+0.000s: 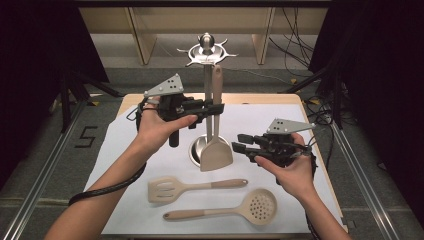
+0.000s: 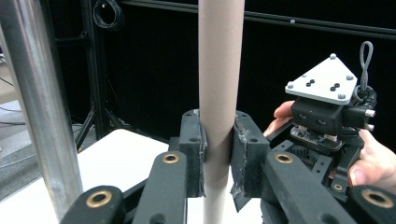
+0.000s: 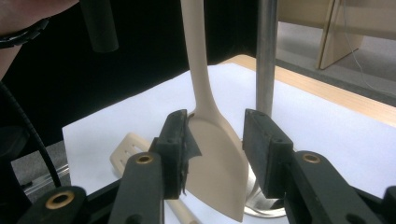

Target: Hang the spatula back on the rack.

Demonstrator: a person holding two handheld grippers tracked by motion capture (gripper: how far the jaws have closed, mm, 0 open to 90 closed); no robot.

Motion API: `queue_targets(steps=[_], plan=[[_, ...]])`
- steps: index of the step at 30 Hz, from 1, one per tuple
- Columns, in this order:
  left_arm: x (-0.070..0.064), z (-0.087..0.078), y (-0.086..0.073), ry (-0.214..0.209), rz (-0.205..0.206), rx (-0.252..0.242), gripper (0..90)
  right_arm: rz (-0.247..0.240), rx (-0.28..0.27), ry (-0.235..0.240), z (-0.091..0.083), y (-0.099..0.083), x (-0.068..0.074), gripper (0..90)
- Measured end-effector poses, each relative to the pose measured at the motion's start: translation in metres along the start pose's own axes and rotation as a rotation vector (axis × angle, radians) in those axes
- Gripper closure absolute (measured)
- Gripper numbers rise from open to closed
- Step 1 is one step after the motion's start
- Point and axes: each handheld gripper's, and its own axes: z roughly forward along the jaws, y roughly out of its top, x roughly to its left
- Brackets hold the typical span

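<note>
Beside the steel rack [image 1: 208,100], my left gripper [image 1: 218,107] clamped the spatula [image 1: 216,150] handle; my right gripper [image 1: 240,142] hovered open, holding nothing.

One readable mark: dark numeral "5" [image 1: 85,137], large, on grey floor, 9 o'clock of desk [image 1: 150,215], between floor rail and desk's left edge. Strokes angular, blocky, like tape. High view. Nothing else legible: no label or brand readable on utensils, stand, white sheet or tools; gripper views carry no text.
</note>
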Motion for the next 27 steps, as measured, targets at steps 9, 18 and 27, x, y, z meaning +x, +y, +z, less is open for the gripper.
queue_targets(steps=[9, 18, 27], plan=[[0.010, -0.002, 0.000, 0.008, 0.032, 0.006, 75.5, 0.004, 0.002, 0.001, 0.001, -0.001, -0.001, 61.4], [0.015, -0.004, -0.002, 0.018, 0.019, 0.005, 75.5, 0.005, 0.019, -0.007, 0.001, -0.001, -0.001, 61.4], [0.020, -0.006, -0.004, 0.031, 0.040, 0.008, 75.4, -0.006, 0.005, -0.009, 0.001, -0.001, -0.002, 61.5]])
